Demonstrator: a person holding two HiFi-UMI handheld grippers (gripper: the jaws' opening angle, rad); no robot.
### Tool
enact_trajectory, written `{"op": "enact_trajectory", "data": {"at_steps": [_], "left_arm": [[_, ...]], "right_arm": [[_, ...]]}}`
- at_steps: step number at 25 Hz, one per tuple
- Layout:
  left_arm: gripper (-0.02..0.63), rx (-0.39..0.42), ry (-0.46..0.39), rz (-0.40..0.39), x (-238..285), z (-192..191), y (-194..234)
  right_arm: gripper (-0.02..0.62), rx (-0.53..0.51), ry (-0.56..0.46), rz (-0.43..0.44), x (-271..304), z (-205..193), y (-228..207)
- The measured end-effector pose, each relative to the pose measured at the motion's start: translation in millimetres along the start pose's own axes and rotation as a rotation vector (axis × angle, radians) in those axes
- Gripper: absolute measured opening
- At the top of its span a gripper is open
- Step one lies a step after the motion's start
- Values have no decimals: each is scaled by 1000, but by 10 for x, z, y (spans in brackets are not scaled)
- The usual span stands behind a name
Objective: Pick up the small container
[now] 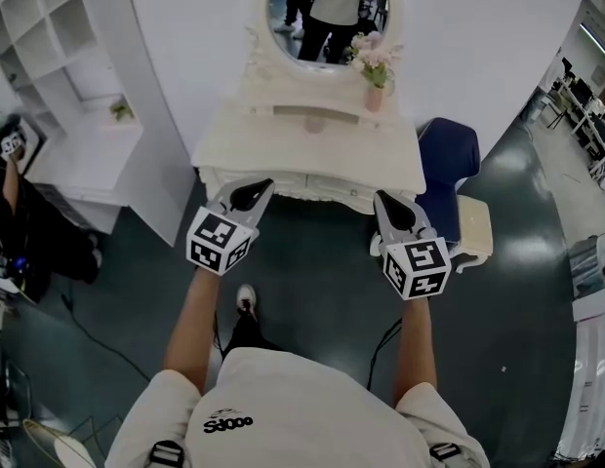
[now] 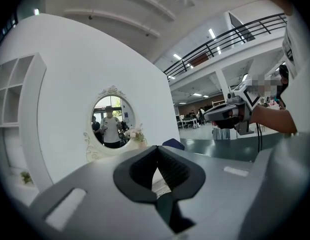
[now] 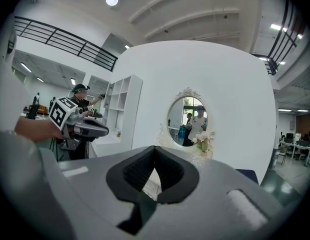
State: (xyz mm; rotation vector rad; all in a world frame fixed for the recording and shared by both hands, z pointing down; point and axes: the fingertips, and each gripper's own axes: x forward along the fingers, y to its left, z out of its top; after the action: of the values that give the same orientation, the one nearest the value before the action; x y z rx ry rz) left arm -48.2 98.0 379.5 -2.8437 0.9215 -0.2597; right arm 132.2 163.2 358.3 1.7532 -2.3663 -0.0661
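Note:
A cream dressing table (image 1: pixel 283 149) with an oval mirror (image 1: pixel 327 13) stands ahead of me. On it, at the right of the mirror, is a small pink vase of flowers (image 1: pixel 374 96). No other small container is clear to me on its top. My left gripper (image 1: pixel 266 185) hovers before the table's front left edge, shut, with nothing between its pads (image 2: pixel 157 149). The right gripper (image 1: pixel 381 198) hangs before the front right edge, also shut and empty (image 3: pixel 155 148). Each gripper view shows the other gripper off to the side, in the air.
A blue chair (image 1: pixel 449 154) and a cream stool (image 1: pixel 475 227) stand right of the table. A white shelf unit (image 1: pixel 49 27) fills the left wall, with a person (image 1: pixel 10 213) beside it. A cable (image 1: pixel 98 334) runs over the dark floor.

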Motion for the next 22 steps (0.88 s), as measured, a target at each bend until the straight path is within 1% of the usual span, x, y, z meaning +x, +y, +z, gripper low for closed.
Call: {"op": "enact_trajectory", "data": {"at_steps": [3,6,12,17,22], "left_arm": [[17,-7,0,1,154,-66,199],[17,-7,1,-16,404,-177,456],[18,-41,14,-37,1032,-305,1313],[18,-36,26,-92,1553,-288,1861],[18,-45,39,-136,1950,-337,2287]], "right_arm": [[2,3,3,8,233,-39,-43],[2,-1,17,-4,579,-89,-166],[2,-10,50,-22,1505,-8,-378],[2,-10,66,-41,2214,152,-593],[2,-4,106,-56,2725,152,-734]]}}
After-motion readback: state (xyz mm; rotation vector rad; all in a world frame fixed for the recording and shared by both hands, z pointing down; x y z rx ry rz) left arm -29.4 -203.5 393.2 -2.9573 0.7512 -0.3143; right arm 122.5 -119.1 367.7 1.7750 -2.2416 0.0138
